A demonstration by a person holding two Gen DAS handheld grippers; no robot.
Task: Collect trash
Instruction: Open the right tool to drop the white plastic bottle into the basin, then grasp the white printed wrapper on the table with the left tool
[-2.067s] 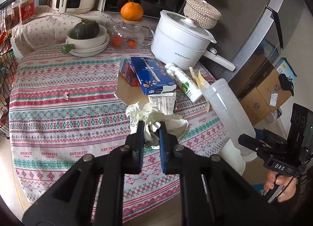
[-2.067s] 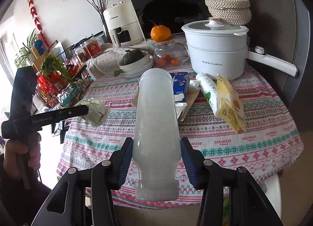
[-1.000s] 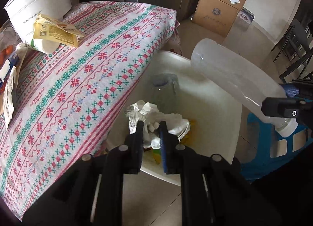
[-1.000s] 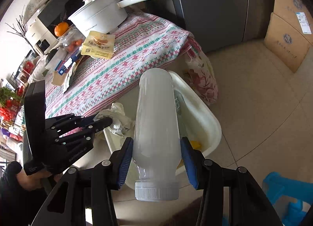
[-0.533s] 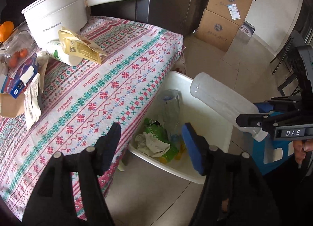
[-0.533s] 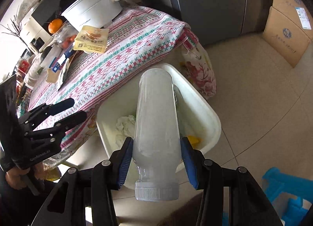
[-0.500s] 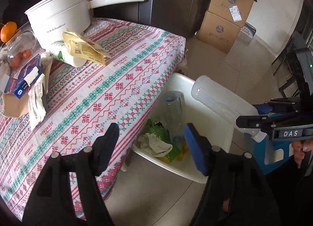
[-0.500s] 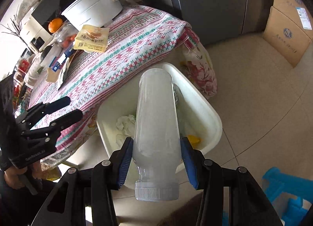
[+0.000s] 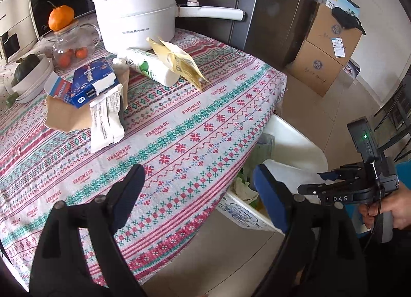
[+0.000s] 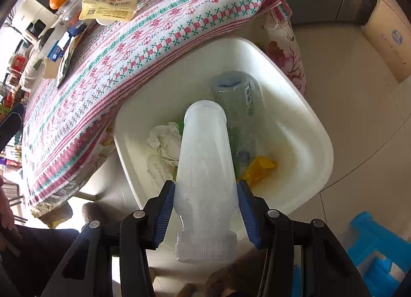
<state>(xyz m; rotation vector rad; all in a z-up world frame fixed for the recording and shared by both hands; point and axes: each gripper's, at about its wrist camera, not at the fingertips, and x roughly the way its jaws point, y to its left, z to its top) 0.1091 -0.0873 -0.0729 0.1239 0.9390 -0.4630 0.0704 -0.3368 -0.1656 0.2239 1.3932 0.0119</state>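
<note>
Two grippers show, each held by a person. The left gripper tilts steeply down over the near edge of the bench, its fingers spread wide with nothing between them; they have just been opening. The left finger hangs over the patterned cloth, the right one over the white bin that stands on the floor at the bench's four o'clock side. In the left wrist view the right gripper sits at about four o'clock, gripped by a hand at the picture's right edge. The right gripper points almost straight down above the white bin, its blue-padded fingers clamped on the neck end of a frosted plastic bottle, cap toward the camera and base aimed at twelve o'clock into the bin. Inside the bin lie a crumpled tissue at about ten o'clock from the bottle, a clear bottle at one o'clock and a yellow wrapper at three o'clock. On the bench remain a yellow packet, a white tube, a blue box and a white wrapper, all toward eleven o'clock from the left gripper, before a white pot.
</note>
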